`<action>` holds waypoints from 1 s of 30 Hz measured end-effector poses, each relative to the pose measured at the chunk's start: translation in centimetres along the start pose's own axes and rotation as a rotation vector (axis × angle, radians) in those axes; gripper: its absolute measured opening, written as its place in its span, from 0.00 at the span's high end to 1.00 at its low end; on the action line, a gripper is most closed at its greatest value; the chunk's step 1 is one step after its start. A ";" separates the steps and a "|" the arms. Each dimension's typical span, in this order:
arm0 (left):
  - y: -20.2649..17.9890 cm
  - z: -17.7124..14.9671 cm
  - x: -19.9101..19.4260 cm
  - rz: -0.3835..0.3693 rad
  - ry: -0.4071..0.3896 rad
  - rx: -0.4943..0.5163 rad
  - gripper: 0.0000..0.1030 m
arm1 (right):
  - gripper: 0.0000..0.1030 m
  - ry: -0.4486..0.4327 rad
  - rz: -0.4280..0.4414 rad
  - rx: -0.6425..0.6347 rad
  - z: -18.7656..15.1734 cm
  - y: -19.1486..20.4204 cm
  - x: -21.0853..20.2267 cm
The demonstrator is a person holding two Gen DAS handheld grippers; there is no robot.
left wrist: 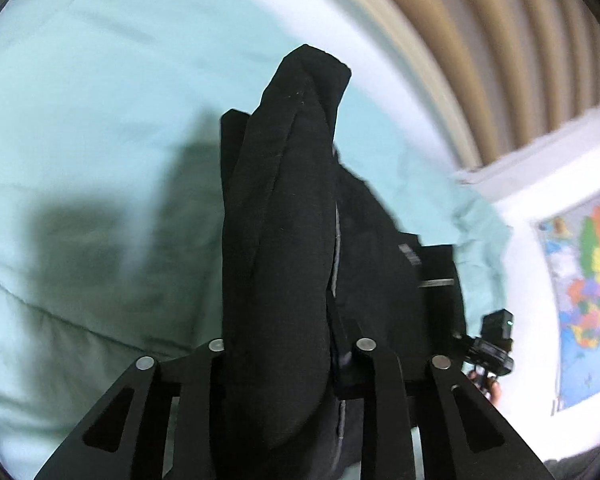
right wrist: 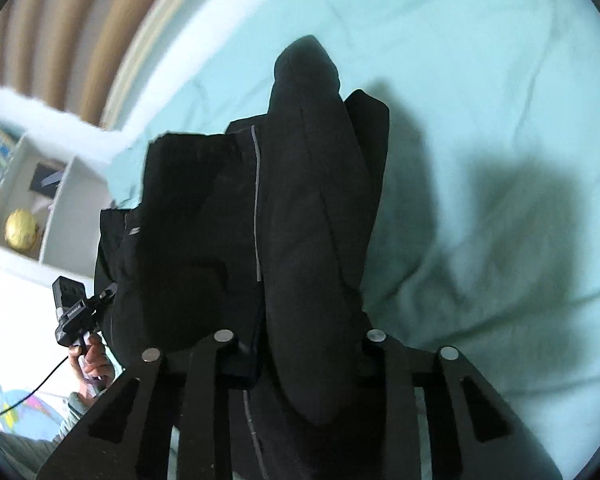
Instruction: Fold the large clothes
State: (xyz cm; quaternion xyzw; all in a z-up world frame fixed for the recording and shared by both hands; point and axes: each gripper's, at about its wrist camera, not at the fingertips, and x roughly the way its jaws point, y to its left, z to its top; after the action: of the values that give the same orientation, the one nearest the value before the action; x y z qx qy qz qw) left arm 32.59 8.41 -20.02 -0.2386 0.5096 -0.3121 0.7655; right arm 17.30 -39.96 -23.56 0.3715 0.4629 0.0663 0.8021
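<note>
Black garment (left wrist: pixel 284 240) is pinched in both tools, bunched thick between each pair of fingers and filling the gap completely.

Left gripper (left wrist: pixel 280 352): fingers closed down on a fat fold of the fabric, fingertips buried in it. The fold runs straight forward along the finger axis and ends in a blunt tip well ahead. More of the garment spills off to the right of these fingers, showing a thin grey stripe.

Right gripper (right wrist: pixel 300 344): same picture mirrored. Fingers clamped on a thick roll running forward along the finger axis, the slack body of the garment hanging to the left with a grey piping line on it.

So each tool holds one end of the same edge, and the loose bulk sits between them, inboard of both. The right gripper shows at the right edge of the left view, the left gripper at the left edge of the right view, level with each other and apart by about the garment's width.

Beyond the fingers: teal bed sheet (left wrist: pixel 100 120), clearly beneath and apart from the held fabric, judging by the separate shadows. Garment is airborne, not laid out.

Judgement: next move depends on the slack between the grippers. Both are equally placed; they'd need to spread or lower together to lay it flat.

Background: curtain (left wrist: pixel 480 40), wall map (left wrist: pixel 580 280), white shelf (right wrist: pixel 40 184).
</note>
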 end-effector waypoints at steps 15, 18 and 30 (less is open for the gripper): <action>-10.7 -7.5 -12.4 -0.134 -0.150 0.167 0.80 | 0.74 -0.148 -0.084 -0.226 -9.5 12.8 -16.4; -10.6 -9.8 -12.4 -0.136 -0.127 0.146 0.80 | 0.74 -0.138 -0.110 -0.223 -12.7 13.3 -19.0; 0.6 -20.4 -6.4 0.176 0.065 -0.146 0.65 | 0.71 0.060 -0.290 0.012 -22.2 2.6 -14.4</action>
State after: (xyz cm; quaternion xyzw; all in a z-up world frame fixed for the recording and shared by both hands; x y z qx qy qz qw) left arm 12.00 12.47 -23.86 -0.2376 0.5745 -0.2136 0.7536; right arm -7.74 -32.73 -18.46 0.3034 0.5360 -0.0422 0.7867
